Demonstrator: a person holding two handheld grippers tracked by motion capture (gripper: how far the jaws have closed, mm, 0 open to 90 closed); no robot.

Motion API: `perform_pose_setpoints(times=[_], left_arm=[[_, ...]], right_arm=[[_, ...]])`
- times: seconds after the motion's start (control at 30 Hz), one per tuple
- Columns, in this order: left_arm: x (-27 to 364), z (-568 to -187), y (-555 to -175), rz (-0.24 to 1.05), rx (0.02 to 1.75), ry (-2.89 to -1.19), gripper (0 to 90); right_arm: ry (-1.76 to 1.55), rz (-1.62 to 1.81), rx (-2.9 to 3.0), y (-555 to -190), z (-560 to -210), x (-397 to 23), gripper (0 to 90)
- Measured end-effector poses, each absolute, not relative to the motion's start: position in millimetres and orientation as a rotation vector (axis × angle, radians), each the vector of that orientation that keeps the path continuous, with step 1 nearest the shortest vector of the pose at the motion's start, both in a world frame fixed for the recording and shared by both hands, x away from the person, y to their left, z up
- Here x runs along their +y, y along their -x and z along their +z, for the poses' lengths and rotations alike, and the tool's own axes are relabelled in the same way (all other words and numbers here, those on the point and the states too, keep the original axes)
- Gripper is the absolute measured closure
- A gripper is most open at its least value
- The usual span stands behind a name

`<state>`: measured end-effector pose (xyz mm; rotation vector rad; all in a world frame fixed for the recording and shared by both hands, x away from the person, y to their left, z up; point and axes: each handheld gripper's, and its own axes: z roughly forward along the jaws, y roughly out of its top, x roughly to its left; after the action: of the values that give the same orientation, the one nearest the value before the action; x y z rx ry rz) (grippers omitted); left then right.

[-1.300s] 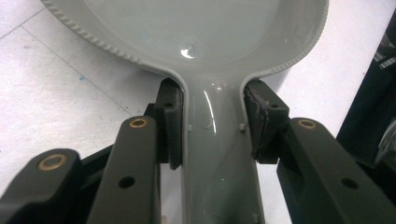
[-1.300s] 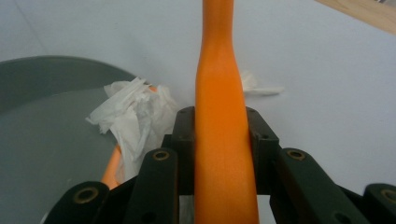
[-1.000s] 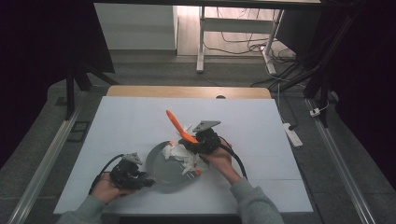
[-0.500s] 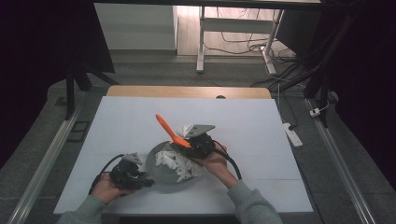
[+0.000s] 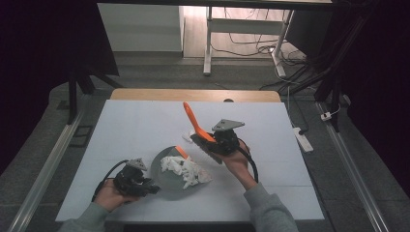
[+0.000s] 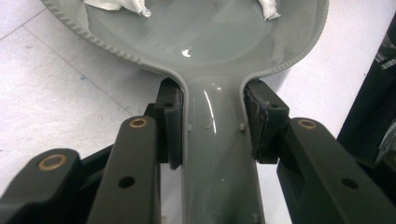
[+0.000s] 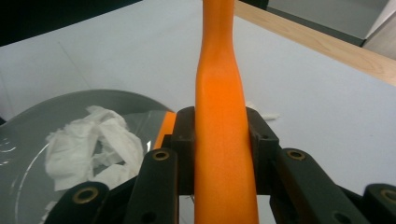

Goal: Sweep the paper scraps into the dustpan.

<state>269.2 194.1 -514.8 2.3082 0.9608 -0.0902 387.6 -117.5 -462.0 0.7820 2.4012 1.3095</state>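
A grey pan (image 5: 158,170) sits on the white table, with crumpled white tissue (image 5: 186,170) inside it. My left gripper (image 5: 147,187) is shut on the pan's handle (image 6: 212,154), one pad on each side of it, just below the bowl (image 6: 210,42). My right gripper (image 5: 212,143) is shut on an orange spatula (image 5: 192,121) and is raised beside the pan's far right rim. The handle points up and away, and the blade end (image 5: 181,151) dips toward the pan. In the right gripper view the spatula (image 7: 219,93) runs straight up between the jaws, with the tissue (image 7: 93,140) and pan (image 7: 28,121) at left.
The white table top (image 5: 135,130) has a wooden far edge (image 5: 193,94). A small white scrap (image 7: 267,115) lies on the table beyond the right gripper. A power strip (image 5: 302,138) lies on the floor to the right. A table frame (image 5: 209,43) stands behind.
My right gripper swung the spatula left and down over the pan, then rose back to the right. The tissue now lies spread in the pan. The left gripper stayed put.
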Motion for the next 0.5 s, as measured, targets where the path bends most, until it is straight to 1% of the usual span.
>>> perform_pose_setpoints(times=[0.5], left_arm=[[198,-514,-271,-0.072,0.991,-2.295,61.3]], right_arm=[[-0.875,1.31,2.32,-408,-463,-133,70.3]])
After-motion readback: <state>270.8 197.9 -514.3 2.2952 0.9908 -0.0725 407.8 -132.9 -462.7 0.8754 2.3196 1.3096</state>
